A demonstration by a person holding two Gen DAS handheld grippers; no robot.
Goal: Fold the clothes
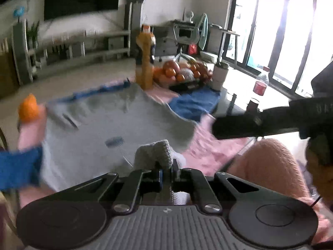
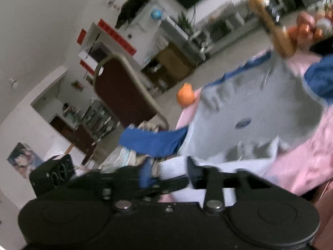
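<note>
A grey sweater with blue cuffs and collar [image 1: 108, 123] lies spread on a pink tablecloth [image 1: 210, 152]; it also shows in the right wrist view [image 2: 260, 112]. My left gripper [image 1: 166, 173] is shut on a bunched grey fold of the sweater's near hem. My right gripper [image 2: 172, 175] is shut on the sweater's white ribbed hem near a blue cuff [image 2: 154, 141]. The right gripper's black body [image 1: 270, 120] reaches in from the right in the left wrist view.
An orange [image 1: 28, 109] sits at the table's left edge. An orange juice bottle [image 1: 145, 60], a fruit bowl [image 1: 183, 73], a blue cloth [image 1: 195, 102] and a red-capped bottle [image 1: 261, 83] stand at the far side. A chair [image 2: 124, 93] stands left of the table.
</note>
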